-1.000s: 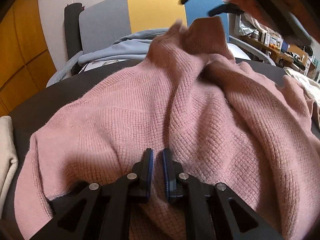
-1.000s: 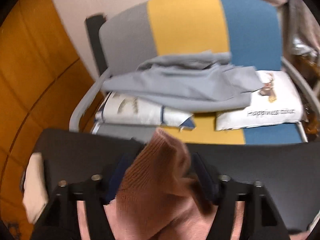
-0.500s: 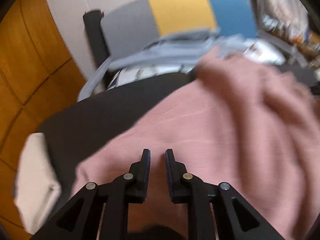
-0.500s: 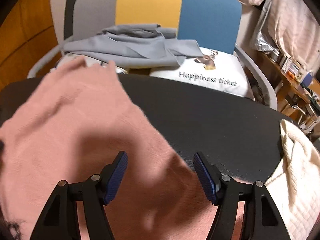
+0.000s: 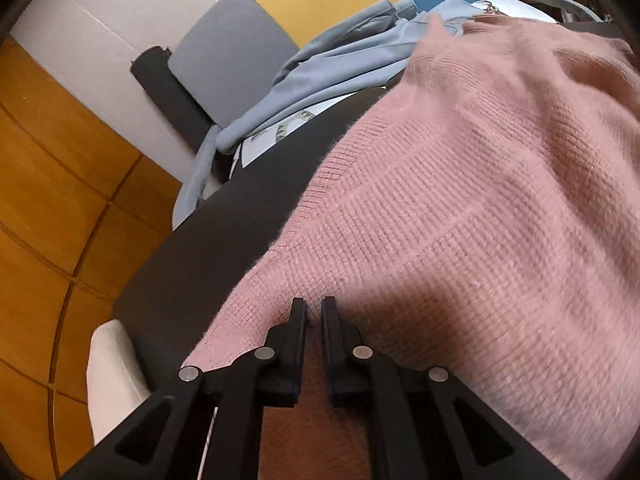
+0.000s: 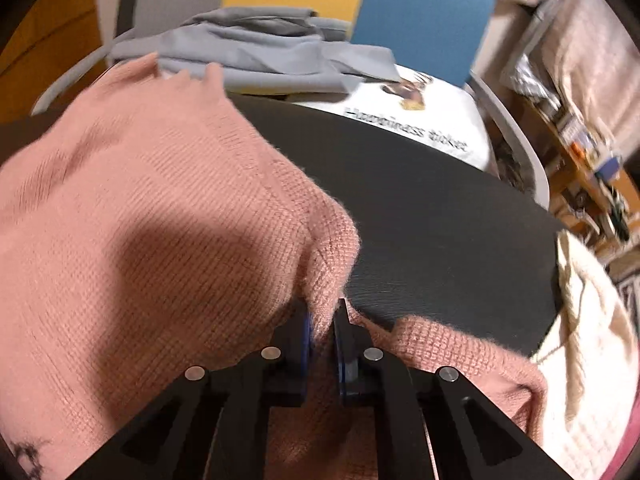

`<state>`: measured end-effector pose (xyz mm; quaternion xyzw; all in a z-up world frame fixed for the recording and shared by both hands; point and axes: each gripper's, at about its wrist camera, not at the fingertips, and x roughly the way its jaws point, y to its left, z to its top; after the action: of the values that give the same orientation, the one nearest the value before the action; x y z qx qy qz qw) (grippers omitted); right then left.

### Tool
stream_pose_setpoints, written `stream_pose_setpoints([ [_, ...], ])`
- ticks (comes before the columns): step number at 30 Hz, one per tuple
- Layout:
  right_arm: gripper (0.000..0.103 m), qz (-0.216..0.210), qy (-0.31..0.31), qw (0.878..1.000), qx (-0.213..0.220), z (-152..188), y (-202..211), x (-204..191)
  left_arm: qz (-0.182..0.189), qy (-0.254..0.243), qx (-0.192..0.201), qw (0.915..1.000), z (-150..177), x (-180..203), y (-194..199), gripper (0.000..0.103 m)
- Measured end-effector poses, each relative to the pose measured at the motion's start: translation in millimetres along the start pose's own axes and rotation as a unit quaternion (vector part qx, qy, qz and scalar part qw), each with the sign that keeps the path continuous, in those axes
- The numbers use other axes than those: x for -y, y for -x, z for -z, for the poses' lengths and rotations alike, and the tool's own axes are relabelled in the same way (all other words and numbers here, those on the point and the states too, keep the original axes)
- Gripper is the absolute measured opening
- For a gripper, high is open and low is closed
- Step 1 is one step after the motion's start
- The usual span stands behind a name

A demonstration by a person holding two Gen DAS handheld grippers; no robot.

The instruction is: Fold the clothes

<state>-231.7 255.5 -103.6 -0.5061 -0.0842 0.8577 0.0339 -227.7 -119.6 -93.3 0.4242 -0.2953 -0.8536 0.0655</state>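
Observation:
A pink knit sweater (image 5: 460, 220) lies spread over the black round table (image 5: 224, 232). My left gripper (image 5: 314, 312) sits at the sweater's near left edge, its jaws pinched together with pink knit between them. In the right wrist view the same sweater (image 6: 152, 216) covers the left half of the table (image 6: 440, 208). There my right gripper (image 6: 322, 316) is shut on a raised fold of the sweater's right edge. What lies under each gripper is hidden by the fingers.
Behind the table stands a chair (image 6: 420, 12) with a grey, yellow and blue back, holding a grey garment (image 6: 260, 48) and a white printed piece (image 6: 420, 112). A cream folded cloth (image 5: 112, 380) lies at the table's left, a cream knit (image 6: 592, 340) at its right. Cluttered shelves (image 6: 592, 160) are far right.
My right gripper let go of the sweater's cuff, dropped to the table open, and has now shut on the sweater's right edge. My left gripper stayed pinched and shifted toward the left edge.

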Motion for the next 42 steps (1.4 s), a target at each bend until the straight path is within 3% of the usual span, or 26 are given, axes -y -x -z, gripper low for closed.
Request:
stream_pose_setpoints([
  [5, 0.01, 0.011, 0.007, 1.0, -0.001, -4.9, -7.3, 5.9, 0.002, -0.034, 0.012, 0.9994, -11.2, -2.2, -14.3, 0.003],
  [11, 0.014, 0.011, 0.013, 1.0, 0.01, -11.2, -12.8, 6.4, 0.014, -0.012, 0.009, 0.9998, -21.5, -10.3, -14.4, 0.002],
  [13, 0.028, -0.026, -0.019, 0.999, 0.025, -6.3, 7.5, 15.8, 0.037, 0.009, 0.011, 0.9992, -22.6, -15.6, 2.0, 0.01],
  [16, 0.028, -0.108, -0.07, 0.988, 0.086, 17.3, 61.6, 25.8, 0.128, 0.128, 0.022, 0.9833, -2.1, -35.9, 49.0, 0.01],
  [20, 0.028, -0.208, -0.066, 0.968, 0.123, 74.8, 138.2, 4.7, 0.231, 0.195, 0.026, 0.9529, 37.7, -30.3, 102.4, 0.011],
  [21, 0.029, -0.228, -0.062, 0.964, 0.123, 88.2, 150.4, -2.3, 0.248, 0.206, 0.025, 0.9461, 46.1, -25.7, 111.2, 0.011],
  [23, 0.042, -0.272, -0.049, 0.955, 0.104, 120.1, 168.9, -25.5, 0.266, 0.229, 0.013, 0.9365, 63.5, -7.7, 123.5, 0.011],
  [25, 0.062, -0.306, -0.035, 0.948, 0.08, 151.0, 183.5, -50.7, 0.298, 0.251, -0.006, 0.921, 79.2, 3.9, 129.0, 0.011],
  [27, 0.063, -0.312, -0.024, 0.948, 0.053, 176.0, 189.0, -74.6, 0.325, 0.271, -0.026, 0.9057, 92.2, 15.9, 131.7, 0.011],
  [29, 0.058, -0.31, -0.016, 0.95, 0.029, 196.4, 190.8, -93.9, 0.331, 0.282, -0.039, 0.8998, 100.4, 22.3, 130.7, 0.011],
  [30, 0.051, -0.312, -0.014, 0.95, 0.026, 204.3, 193.0, -100.8, 0.33, 0.284, -0.038, 0.8993, 101.8, 22.5, 130.6, 0.011],
  [34, 0.05, -0.269, -0.024, 0.963, 0.006, 225.2, 192.3, -113.1, 0.332, 0.301, -0.055, 0.892, 106.5, 23.4, 125.9, 0.012],
  [37, 0.05, -0.274, -0.029, 0.961, 0.003, 231.4, 190.9, -118.2, 0.339, 0.324, -0.068, 0.8806, 110.4, 24.2, 121.6, 0.013],
  [39, 0.052, -0.273, -0.03, 0.961, 0.016, 228.9, 193.7, -115.6, 0.339, 0.324, -0.065, 0.8806, 112.1, 25.4, 120.4, 0.013],
  [41, 0.05, -0.271, -0.03, 0.962, 0.031, 225.2, 197.0, -111.3, 0.331, 0.315, -0.059, 0.8876, 112.1, 28.1, 122.7, 0.014],
  [42, 0.036, -0.27, -0.031, 0.962, 0.039, 223.4, 198.6, -109.1, 0.327, 0.309, -0.057, 0.8916, 111.4, 29.3, 123.1, 0.016],
])
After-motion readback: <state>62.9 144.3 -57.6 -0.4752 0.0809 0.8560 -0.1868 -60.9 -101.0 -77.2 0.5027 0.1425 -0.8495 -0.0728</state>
